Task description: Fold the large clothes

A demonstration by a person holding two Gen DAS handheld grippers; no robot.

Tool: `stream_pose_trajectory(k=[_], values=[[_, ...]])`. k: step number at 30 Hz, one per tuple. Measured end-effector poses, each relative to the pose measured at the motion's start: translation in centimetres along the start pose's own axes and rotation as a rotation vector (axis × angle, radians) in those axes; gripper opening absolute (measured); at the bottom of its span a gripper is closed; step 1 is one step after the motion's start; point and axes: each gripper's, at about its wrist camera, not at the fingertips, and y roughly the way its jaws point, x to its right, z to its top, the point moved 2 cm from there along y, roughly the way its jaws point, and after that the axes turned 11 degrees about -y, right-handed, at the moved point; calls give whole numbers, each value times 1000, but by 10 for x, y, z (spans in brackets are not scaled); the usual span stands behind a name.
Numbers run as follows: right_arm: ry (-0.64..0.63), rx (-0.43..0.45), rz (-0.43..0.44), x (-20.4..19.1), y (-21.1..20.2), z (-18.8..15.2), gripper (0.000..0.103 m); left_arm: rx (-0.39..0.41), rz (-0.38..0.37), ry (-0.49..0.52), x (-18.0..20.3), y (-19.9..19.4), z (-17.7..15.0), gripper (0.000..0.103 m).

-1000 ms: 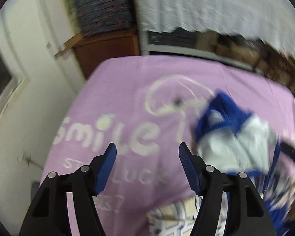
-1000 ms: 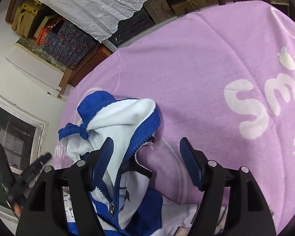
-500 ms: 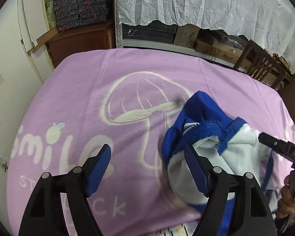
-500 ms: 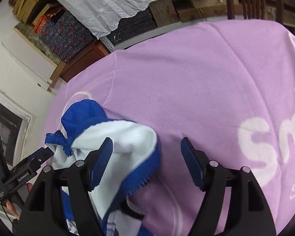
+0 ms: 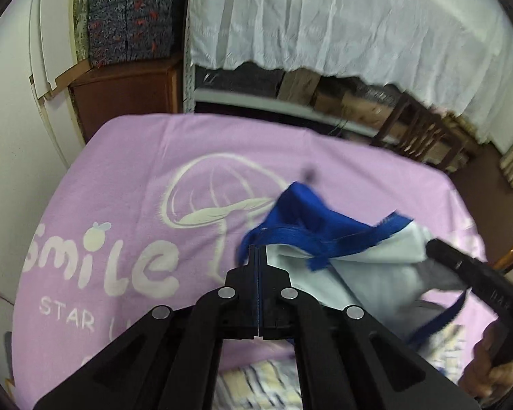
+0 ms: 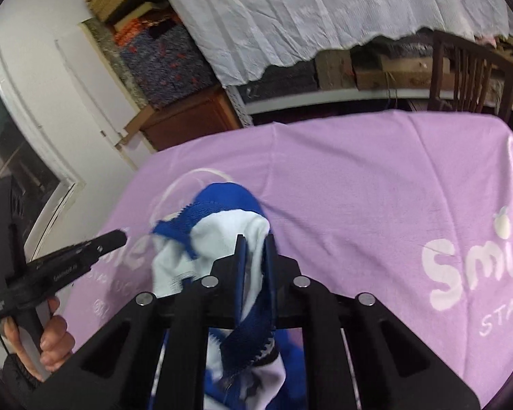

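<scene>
- Blue-and-white zip-up hooded jacket (image 5: 328, 239) sits bunched on my lilac cotton table cover (image 5: 147, 177) printed with a white mushroom and "smile"; its hood edge is lifted off the cloth.
- A second ago both my tools stood wide apart above it.
- My left gripper (image 5: 257, 253) now has its jaws fully together, pinching the blue hood trim.
- My right gripper (image 6: 255, 256) is closing, narrow now, with white lining and blue zipper edge between its pads.
- My right hand (image 5: 489, 372) shows at the left view's edge.
</scene>
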Motion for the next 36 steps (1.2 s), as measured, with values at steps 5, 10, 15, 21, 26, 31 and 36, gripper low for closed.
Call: stream_pose_trajectory(k=[5, 10, 15, 21, 26, 31, 36], values=[[-100, 38, 23, -43, -54, -17, 6, -49, -80, -13, 8, -28, -19, 0], [-236, 1, -31, -75, -70, -48, 8, -36, -42, -56, 7, -38, -31, 68], [-141, -27, -3, -50, -49, -31, 27, -62, 0, -66, 1, -15, -14, 68], [-131, -60, -19, -34, -3, -19, 46, -114, -14, -134, -26, 26, -5, 67], [-70, -85, -25, -19, 28, -14, 43, -145, -11, -115, -29, 51, -6, 67], [-48, -49, -18, -16, 29, -15, 14, -160, 1, -74, -17, 67, -5, 49], [-87, 17, -15, -30, -7, -17, 14, -130, -37, -27, 0, 44, -10, 4]])
